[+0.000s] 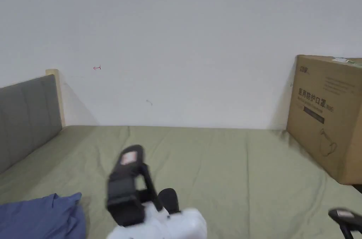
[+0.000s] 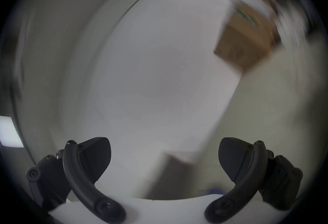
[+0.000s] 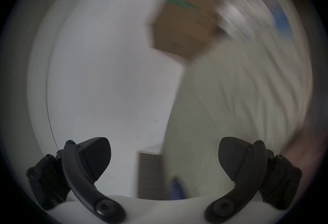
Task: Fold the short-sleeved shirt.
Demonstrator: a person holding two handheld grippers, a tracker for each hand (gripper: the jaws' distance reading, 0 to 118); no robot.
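The blue short-sleeved shirt (image 1: 39,216) lies crumpled on the green bed sheet (image 1: 226,165) at the bottom left of the head view. My left gripper (image 1: 148,183) hovers over the sheet just right of the shirt, apart from it. In the left gripper view its jaws (image 2: 164,156) stand wide apart with nothing between them. A dark part of my right gripper (image 1: 344,216) shows at the bottom right edge. In the right gripper view its jaws (image 3: 164,156) are also spread and empty, and a blurred blue scrap of the shirt (image 3: 175,188) shows low down.
A large cardboard box (image 1: 328,116) stands on the bed at the right against the white wall (image 1: 184,45). A grey padded headboard (image 1: 26,116) closes the left side. Both gripper views are motion-blurred.
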